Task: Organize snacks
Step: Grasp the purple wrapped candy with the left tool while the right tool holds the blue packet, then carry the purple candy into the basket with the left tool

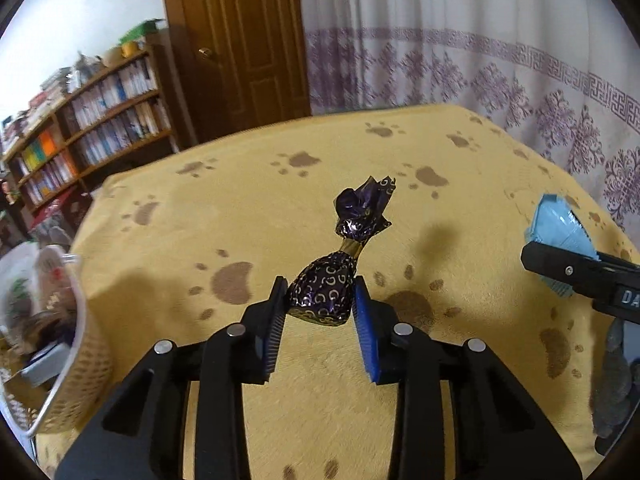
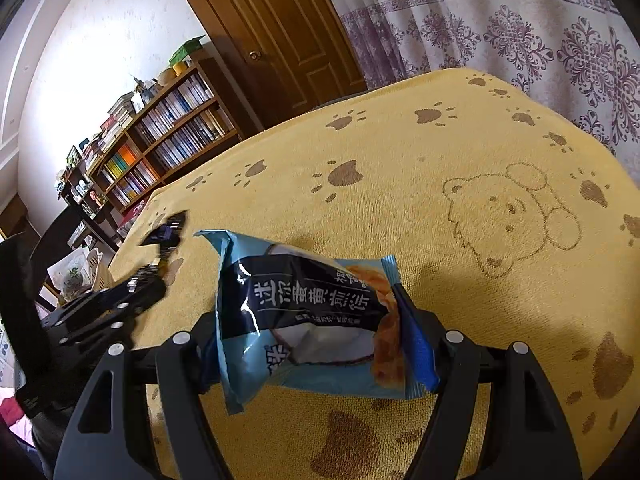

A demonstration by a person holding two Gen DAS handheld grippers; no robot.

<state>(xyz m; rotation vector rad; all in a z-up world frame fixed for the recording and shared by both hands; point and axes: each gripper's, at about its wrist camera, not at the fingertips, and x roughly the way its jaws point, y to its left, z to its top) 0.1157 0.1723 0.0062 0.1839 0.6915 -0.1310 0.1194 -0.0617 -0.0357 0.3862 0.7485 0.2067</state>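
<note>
- Gripping a purple foil-wrapped candy (image 1: pixel 322 300), your left gripper (image 1: pixel 320 304) has both fingers pressed against the candy's rounded body, one on each side; the twisted top (image 1: pixel 366 208) sticks up and away past the fingertips.
- You hold that candy above the yellow paw-print cloth (image 1: pixel 280 220) that covers the table, off the surface, over the near half of the cloth.
- Your right gripper (image 2: pixel 312 328) is clamped on a light blue snack packet (image 2: pixel 304 320) with a dark band of printed characters; the packet lies crosswise between the fingers and its crumpled end (image 2: pixel 224 248) rises to the left.
- That packet also hangs above the cloth and does not touch it, nearer the right edge of the table than the candy is.
- From the left wrist view you see the right gripper and its blue packet (image 1: pixel 560 232) at the right edge, well apart from the candy.
- A woven basket (image 1: pixel 80 368) with a white rim stands at the table's left edge, and several wrapped items lie inside; you cannot tell what they are.
- Beyond the far edge stand a bookshelf (image 1: pixel 92 120), a brown door (image 1: pixel 240 40) and a patterned curtain (image 1: pixel 480 60).
</note>
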